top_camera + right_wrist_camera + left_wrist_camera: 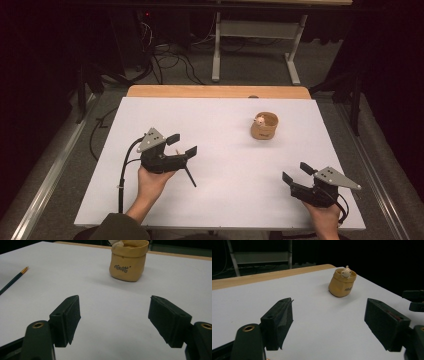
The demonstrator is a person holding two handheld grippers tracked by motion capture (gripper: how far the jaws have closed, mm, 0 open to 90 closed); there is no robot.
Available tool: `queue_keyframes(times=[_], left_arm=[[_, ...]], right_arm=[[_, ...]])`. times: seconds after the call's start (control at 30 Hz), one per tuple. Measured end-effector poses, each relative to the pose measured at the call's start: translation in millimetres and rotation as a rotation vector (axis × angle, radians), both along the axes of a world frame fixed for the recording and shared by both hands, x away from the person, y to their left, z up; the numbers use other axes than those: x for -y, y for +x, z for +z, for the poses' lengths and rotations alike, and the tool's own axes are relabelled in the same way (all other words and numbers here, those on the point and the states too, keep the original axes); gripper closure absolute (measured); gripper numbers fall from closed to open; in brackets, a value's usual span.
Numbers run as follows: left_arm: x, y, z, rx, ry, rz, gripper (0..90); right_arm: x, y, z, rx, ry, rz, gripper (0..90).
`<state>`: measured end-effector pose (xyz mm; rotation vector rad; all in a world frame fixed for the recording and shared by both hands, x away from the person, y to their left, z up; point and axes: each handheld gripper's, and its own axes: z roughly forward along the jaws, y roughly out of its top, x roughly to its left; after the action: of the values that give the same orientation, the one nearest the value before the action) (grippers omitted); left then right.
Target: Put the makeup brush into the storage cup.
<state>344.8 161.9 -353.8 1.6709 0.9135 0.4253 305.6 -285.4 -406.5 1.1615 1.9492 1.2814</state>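
A tan soft pouch (pixel 264 127) stands upright on the white table (pixel 225 150), right of centre, with a small white figure (pixel 260 120) poking out of its top. A dark green pencil (pixel 190 176) lies just in front of my left gripper (pixel 182 145), which is open and holds nothing. My right gripper (pixel 295 172) rests near the front right corner, open with nothing between its jaws. The left gripper view has the pouch (pixel 342 283) far ahead, beyond the open gripper (pixel 328 312). In the right gripper view the pouch (pixel 128 261) stands ahead of the open gripper (pixel 113 307), and the pencil (pixel 12 281) lies at the left.
A wooden strip (pixel 217 91) runs along the table's far edge. Beyond it are a grey desk frame (pixel 257 45) and cables (pixel 170 62) on the floor. My right gripper's jaws (pixel 415 300) show at the right edge of the left gripper view.
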Motion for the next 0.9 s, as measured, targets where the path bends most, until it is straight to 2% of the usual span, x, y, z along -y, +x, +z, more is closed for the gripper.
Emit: queue_keyframes(times=[0.9], left_arm=[[29.4, 20.3, 4.8, 0.0, 0.011, -0.031, 23.5]], right_arm=[[-0.6, 1.1, -0.4, -0.005, -0.002, 0.007, 27.7]])
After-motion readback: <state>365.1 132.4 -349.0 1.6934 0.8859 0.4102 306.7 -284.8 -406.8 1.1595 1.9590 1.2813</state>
